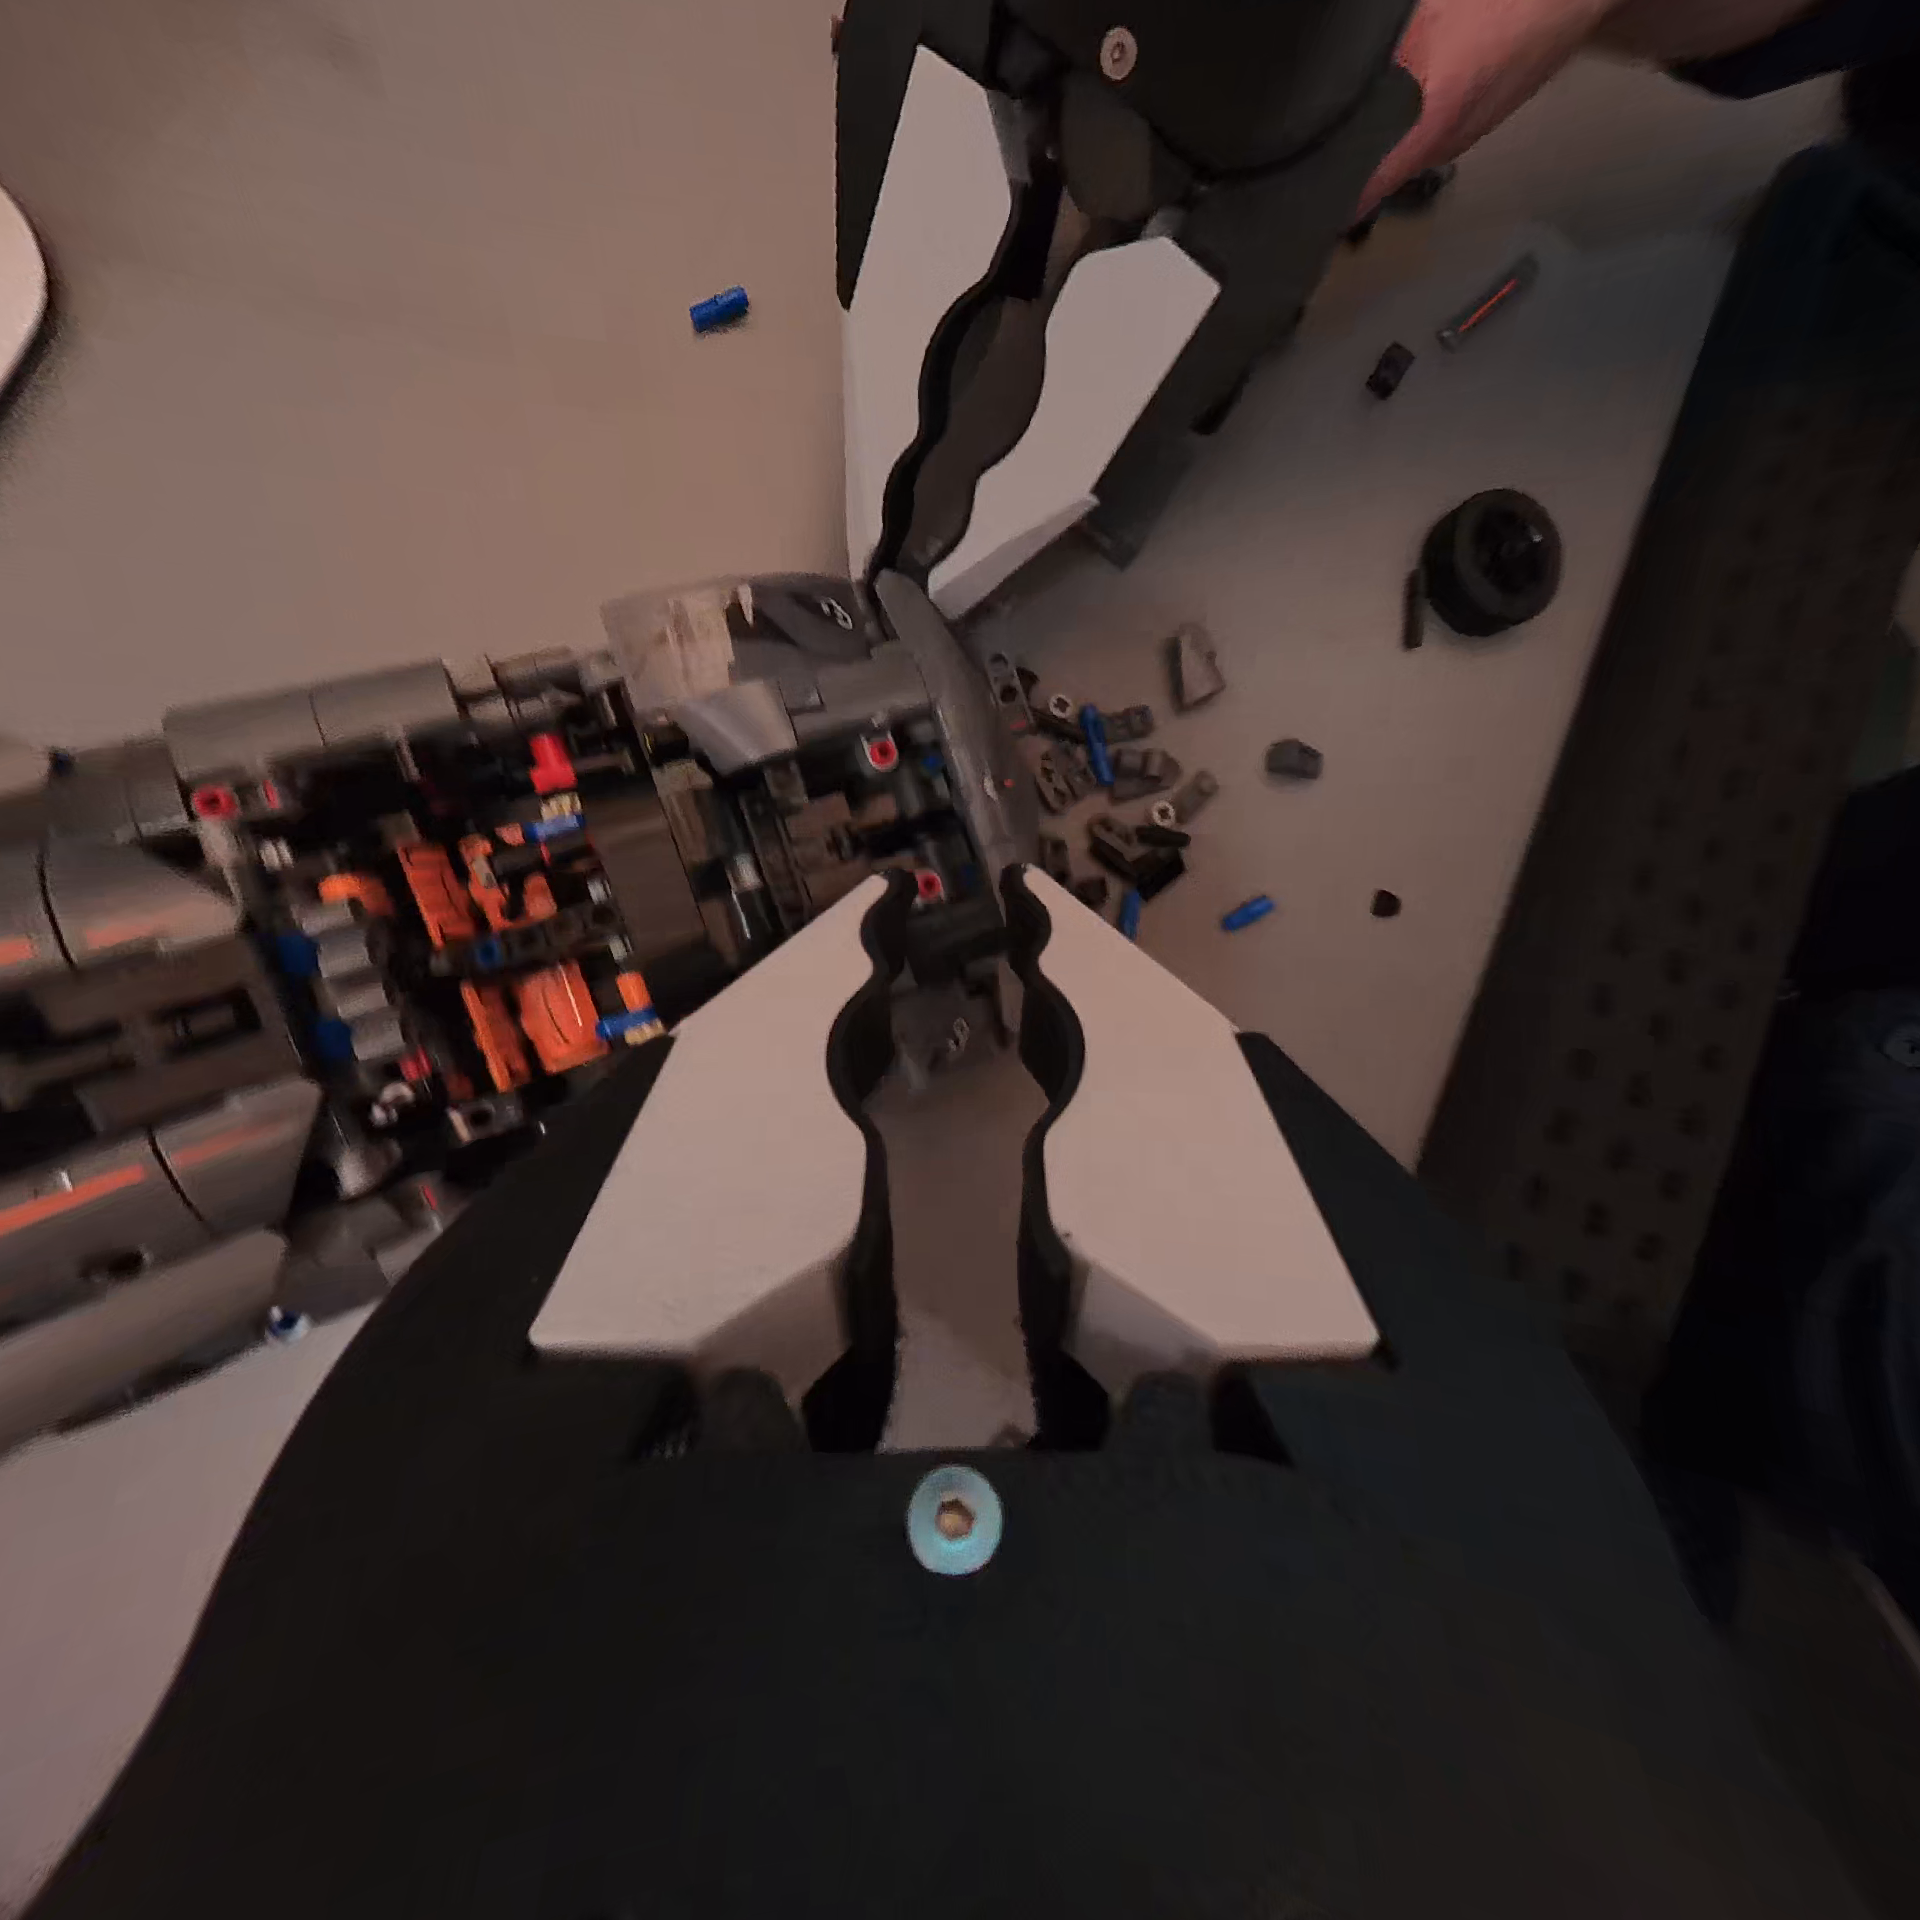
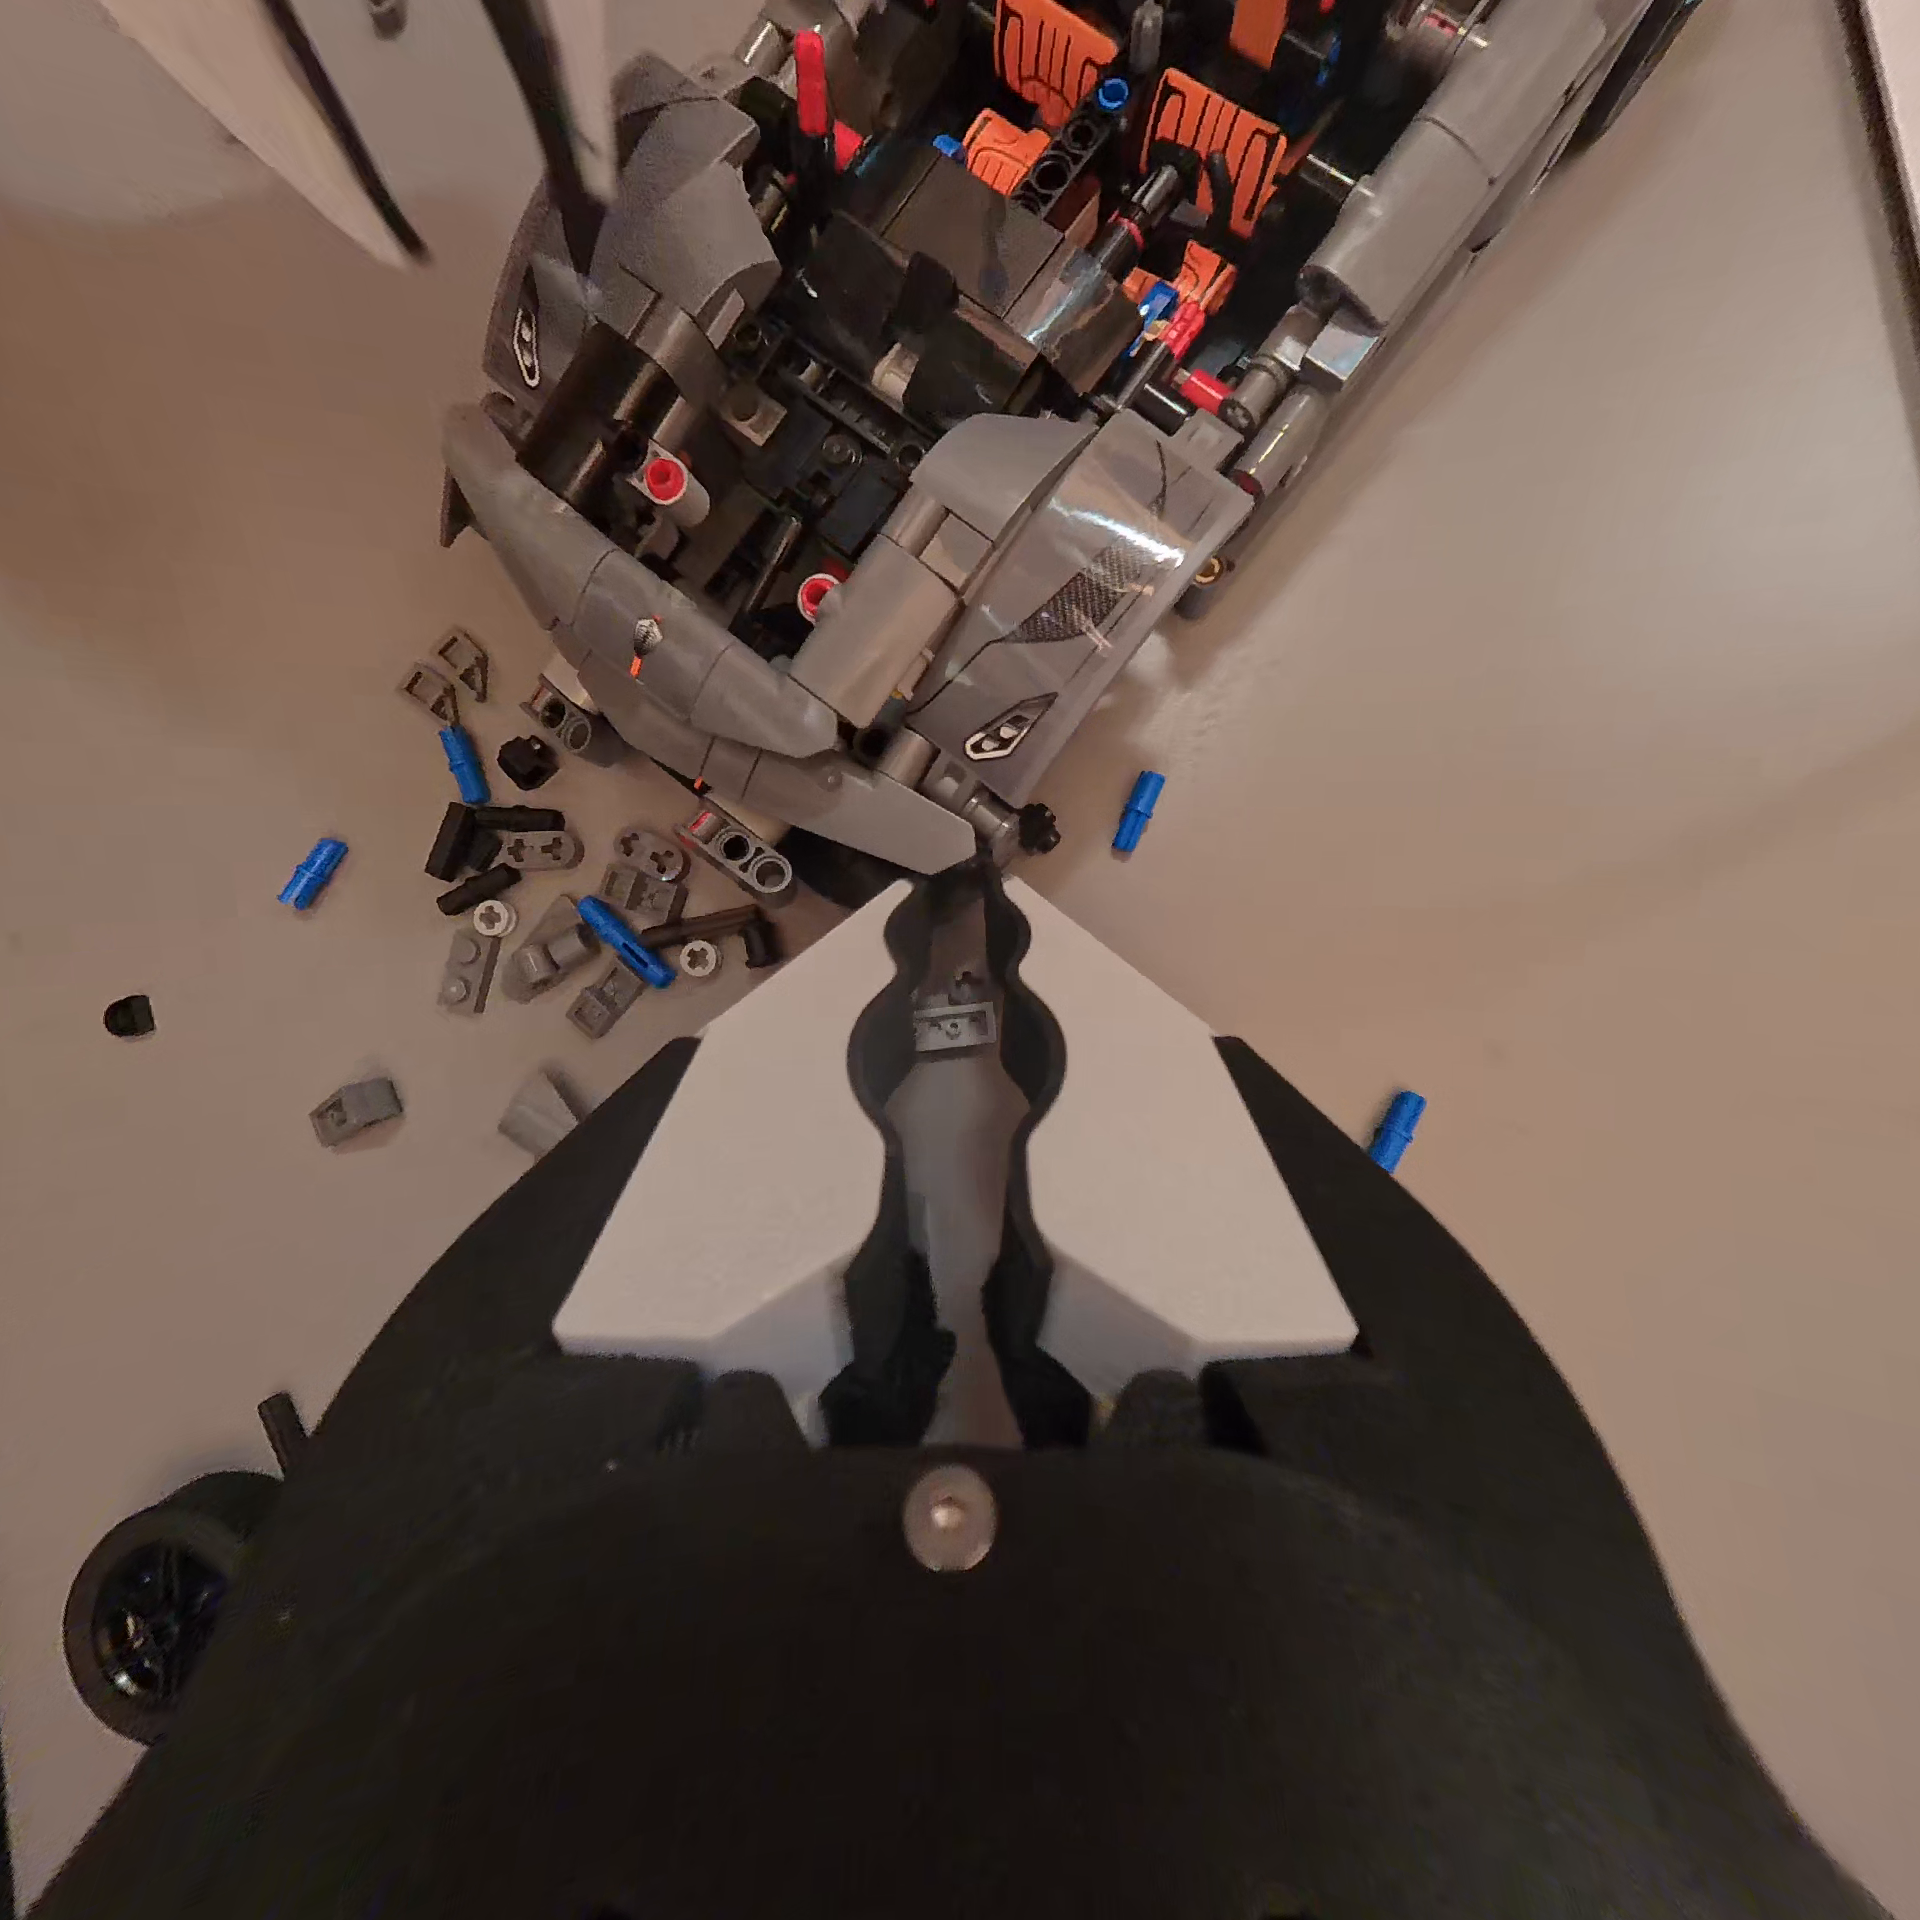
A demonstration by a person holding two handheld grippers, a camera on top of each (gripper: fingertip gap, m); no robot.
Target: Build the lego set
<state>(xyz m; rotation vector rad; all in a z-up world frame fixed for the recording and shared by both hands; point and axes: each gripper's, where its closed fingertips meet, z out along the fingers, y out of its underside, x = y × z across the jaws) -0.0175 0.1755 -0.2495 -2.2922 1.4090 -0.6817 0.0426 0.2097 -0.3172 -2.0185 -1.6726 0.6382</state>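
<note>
A grey Lego car (image 1: 468, 831) with orange seats and black inner parts lies on the white table, its nose toward the grippers; it also shows in the right wrist view (image 2: 935, 416). My left gripper (image 1: 958, 883) is closed around a black block at the car's nose. It appears blurred at the car's fender in the right wrist view (image 2: 566, 197). My right gripper (image 2: 956, 883) is shut on a long grey panel piece (image 2: 951, 1143) whose tip meets the car's front corner. It reaches down from above in the left wrist view (image 1: 894, 561).
A pile of small grey, black and blue loose pieces (image 2: 582, 914) lies beside the nose, also in the left wrist view (image 1: 1122, 779). A black wheel (image 2: 156, 1621) and stray blue pins (image 2: 1138, 810) lie around. A dark perforated strip (image 1: 1662, 831) borders the table. Some 10 cm of space lies between my two pairs of fingers. From either gripper's tips it is about 20 cm to the black wheel (image 2: 156, 1621). My left wrist view (image 1: 1516, 550) looks at it from another angle.
</note>
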